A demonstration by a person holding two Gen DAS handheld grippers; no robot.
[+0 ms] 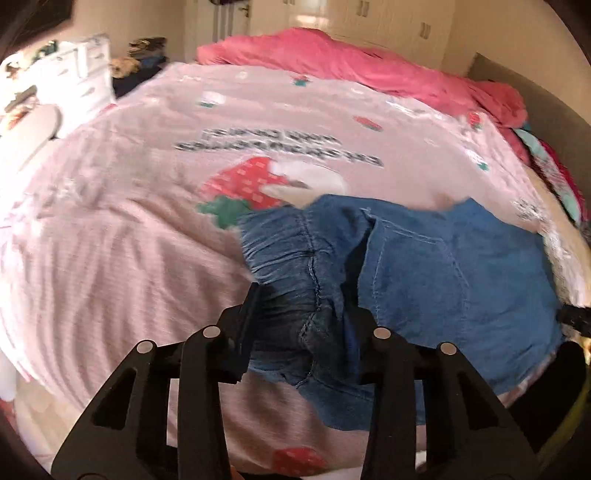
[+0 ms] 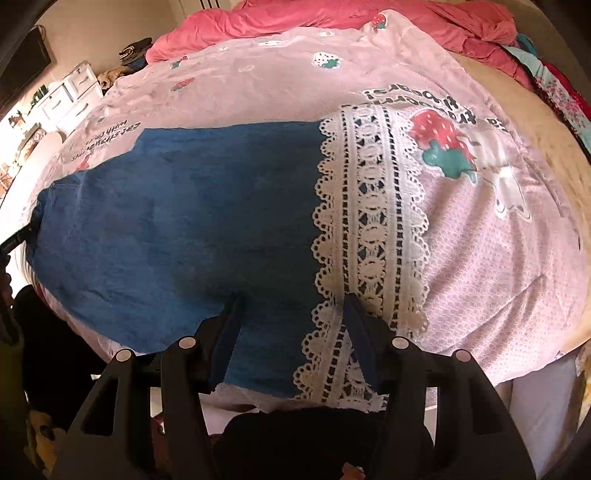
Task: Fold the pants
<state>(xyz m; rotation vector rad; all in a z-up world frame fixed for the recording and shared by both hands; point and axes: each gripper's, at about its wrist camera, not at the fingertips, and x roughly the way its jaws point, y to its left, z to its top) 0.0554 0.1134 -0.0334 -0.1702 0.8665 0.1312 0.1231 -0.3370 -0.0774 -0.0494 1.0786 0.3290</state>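
The blue denim pants (image 2: 177,236) lay flat on the pink strawberry blanket (image 1: 110,229) that covered the bed. The left tongs (image 1: 303,306) stood spread over the gathered waistband (image 1: 280,240), with the cloth between the fingers, but they did not pinch it. The right tongs (image 2: 291,306) were also spread, above the white lace hem (image 2: 369,229), gripping nothing.

Bedroom, daylight pouring in

A pink strawberry bedspread (image 1: 155,229) is covering the bed; a red duvet (image 1: 332,55) is lying at 12 o'clock, white drawers (image 1: 86,70) standing at 10, cream cupboards (image 1: 391,18) behind.
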